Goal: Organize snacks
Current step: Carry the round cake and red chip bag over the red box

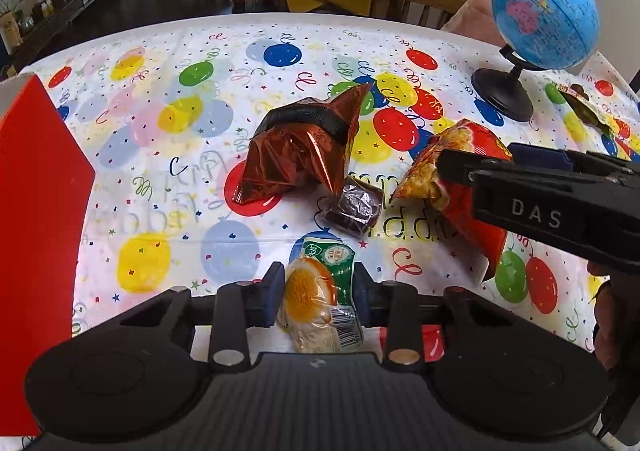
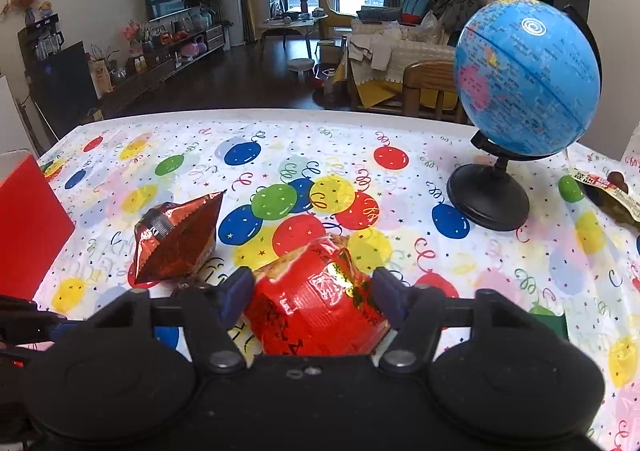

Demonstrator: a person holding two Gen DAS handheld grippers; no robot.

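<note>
Several snacks on balloon-print tablecloth [image 1: 168, 171]; globe [image 2: 528, 75] beside.

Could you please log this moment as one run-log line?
left gripper: shut on egg snack packet | right gripper: shut on red chip bag | red box: left

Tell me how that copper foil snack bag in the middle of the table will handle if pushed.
The copper foil bag looks puffed with air, so probably light and apt to skid on the glossy tablecloth. Its creased foil suggests it would crumple rather than stay stiff. It sits on a corner, so likely tips.
</note>
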